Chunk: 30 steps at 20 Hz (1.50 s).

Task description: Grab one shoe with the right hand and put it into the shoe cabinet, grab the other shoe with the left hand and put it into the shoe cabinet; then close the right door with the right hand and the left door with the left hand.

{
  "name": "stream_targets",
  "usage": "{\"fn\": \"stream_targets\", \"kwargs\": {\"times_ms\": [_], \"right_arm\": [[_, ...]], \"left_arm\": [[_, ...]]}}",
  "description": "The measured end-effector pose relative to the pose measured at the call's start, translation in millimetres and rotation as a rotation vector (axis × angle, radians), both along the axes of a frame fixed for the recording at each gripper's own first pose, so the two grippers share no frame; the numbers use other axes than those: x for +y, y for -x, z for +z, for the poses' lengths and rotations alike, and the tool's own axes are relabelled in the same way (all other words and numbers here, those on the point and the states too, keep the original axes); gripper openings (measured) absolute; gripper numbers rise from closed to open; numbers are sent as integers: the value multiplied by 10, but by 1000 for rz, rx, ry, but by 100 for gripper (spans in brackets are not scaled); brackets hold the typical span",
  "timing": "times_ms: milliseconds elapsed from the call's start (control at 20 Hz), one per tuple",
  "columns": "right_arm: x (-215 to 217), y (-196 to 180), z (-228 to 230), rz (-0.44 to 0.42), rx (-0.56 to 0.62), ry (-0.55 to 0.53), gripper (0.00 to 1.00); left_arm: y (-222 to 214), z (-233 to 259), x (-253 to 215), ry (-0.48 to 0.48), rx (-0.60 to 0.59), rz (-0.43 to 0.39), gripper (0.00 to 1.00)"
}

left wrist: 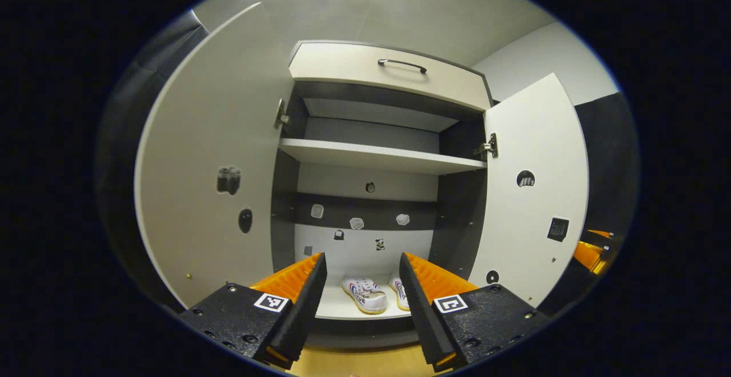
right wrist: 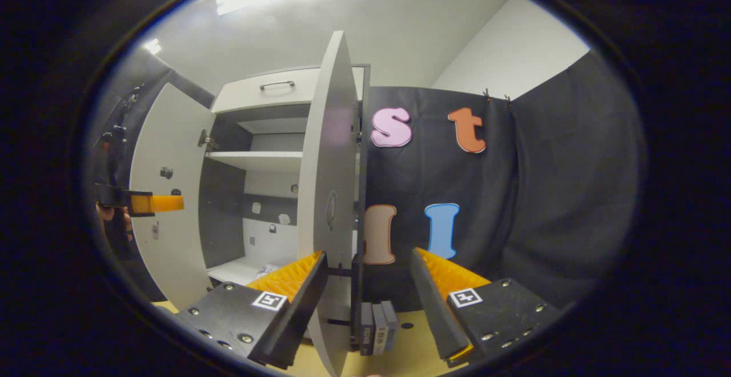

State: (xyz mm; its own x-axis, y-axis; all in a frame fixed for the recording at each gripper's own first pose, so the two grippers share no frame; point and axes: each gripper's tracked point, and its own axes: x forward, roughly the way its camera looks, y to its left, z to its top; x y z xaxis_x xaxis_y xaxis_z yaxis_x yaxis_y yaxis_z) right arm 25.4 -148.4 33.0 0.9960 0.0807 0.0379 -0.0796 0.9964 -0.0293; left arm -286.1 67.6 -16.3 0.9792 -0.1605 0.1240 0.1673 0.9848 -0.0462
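Two white shoes point(left wrist: 365, 296) lie side by side on the bottom shelf of the open shoe cabinet point(left wrist: 377, 157). My left gripper point(left wrist: 361, 260) is open in front of the cabinet, a short way back from the shoes, with nothing between its fingers. The left door point(left wrist: 205, 165) and right door point(left wrist: 537, 194) both stand wide open. In the right gripper view the right door point(right wrist: 331, 194) is seen edge-on, and my right gripper point(right wrist: 366, 256) is open with the door's lower edge just inside its left finger point(right wrist: 297, 277). A shoe tip point(right wrist: 265, 270) peeks out behind that finger.
A closed drawer with a dark handle point(left wrist: 402, 65) tops the cabinet. The middle shelf point(left wrist: 382, 157) holds nothing. A hand holds the left gripper point(right wrist: 148, 203) by the left door point(right wrist: 165, 223). Small dark and grey blocks point(right wrist: 377, 323) stand on the yellow floor point(right wrist: 411, 354) at the cabinet's foot.
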Motion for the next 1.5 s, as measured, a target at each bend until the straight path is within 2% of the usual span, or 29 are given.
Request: {"fn": "stream_targets", "kwargs": {"times_ms": [300,450,500,650,750,850,900,1000,1050,1200,1250,1350,1400,1450,1500], "right_arm": [[723,-109,-64,155,3,-1,88],[1071,-115,-113,256,20,-37,86],[1166,-119,-132,280,28,-45,88],[1329,-104,-12,298,-22,-51,86],[1365,-74,67,292,-55,-47,88],[1364,-44,139,277,-87,-39,85],[1339,-41,164,266,-100,-34,88],[1280,-21,215,238,-120,-25,88],[1247,-19,232,224,-127,-24,85],[1133,-56,256,183,-132,-34,88],[1096,-62,252,171,-129,-38,88],[1035,-78,234,152,-124,-45,88],[1023,-89,217,147,-121,-48,88],[1018,-102,207,145,-117,-51,88],[1027,-126,198,144,-113,-56,85]], "left_arm": [[481,284,442,17,-48,105,78],[707,462,776,13,-109,219,77],[795,500,918,8,-122,253,77],[969,476,1303,-4,-117,351,77],[980,413,1546,6,-104,410,77],[968,329,1814,21,-89,466,77],[942,302,1944,30,-83,495,77],[868,251,2118,47,-75,524,78],[827,219,2177,50,-70,525,78],[624,106,2230,51,-32,501,78],[554,82,2197,52,-24,488,72],[512,99,2217,30,-28,501,71],[510,107,2194,25,-30,492,77],[516,110,2157,20,-21,483,75],[512,109,2137,13,-16,477,68]]}}
